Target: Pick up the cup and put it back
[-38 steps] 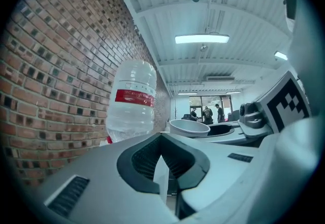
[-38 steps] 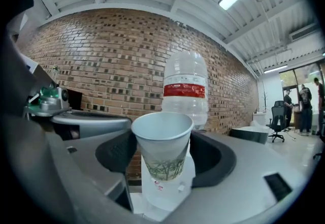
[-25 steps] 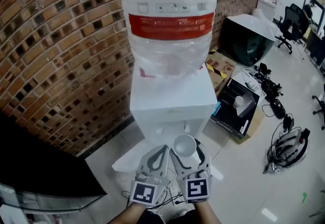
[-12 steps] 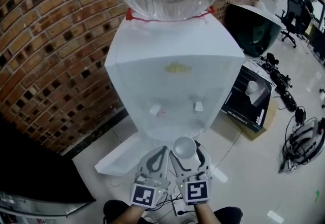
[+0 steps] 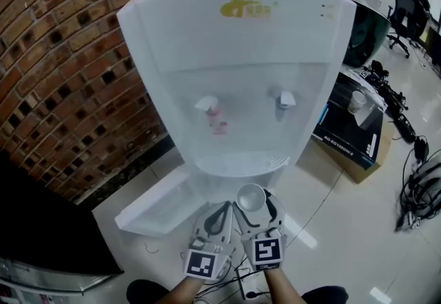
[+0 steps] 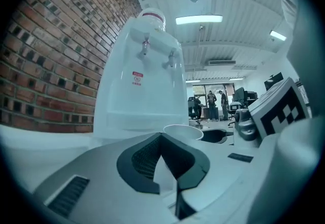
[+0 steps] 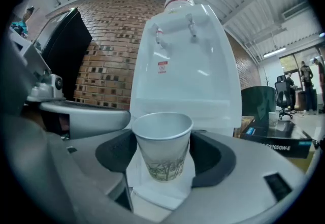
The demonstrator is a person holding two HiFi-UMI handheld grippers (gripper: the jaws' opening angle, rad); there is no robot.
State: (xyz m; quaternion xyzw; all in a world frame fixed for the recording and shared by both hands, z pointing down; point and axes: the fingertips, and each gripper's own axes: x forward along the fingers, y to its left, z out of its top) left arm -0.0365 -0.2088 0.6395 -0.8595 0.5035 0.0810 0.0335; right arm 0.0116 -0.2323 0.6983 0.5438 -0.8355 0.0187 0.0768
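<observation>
A white paper cup (image 5: pixel 251 197) with a green print (image 7: pixel 162 141) stands upright between the jaws of my right gripper (image 5: pixel 253 203), which is shut on it. My left gripper (image 5: pixel 222 209) hangs close beside it on the left, shut, with nothing in it; the cup's rim (image 6: pixel 183 131) shows just past its tips (image 6: pixel 162 136). Both grippers are low in front of a white water dispenser (image 5: pixel 234 68). Its red tap (image 5: pixel 209 106), blue tap (image 5: pixel 284 99) and drip tray (image 5: pixel 241 161) are above and beyond the cup. In the right gripper view the dispenser (image 7: pixel 185 65) towers behind the cup.
A brick wall (image 5: pixel 62 54) runs behind and left of the dispenser. A white panel (image 5: pixel 151 203) lies on the floor at its foot. At the right a black box (image 5: pixel 348 130) holding another cup sits on a carton, with cables (image 5: pixel 424 185) beyond it. Dark furniture (image 5: pixel 41 227) fills the lower left.
Both grippers have come down together, the cup still in the right one. The water bottle has slid out of the top of the view; the dispenser's taps and tray now show.
</observation>
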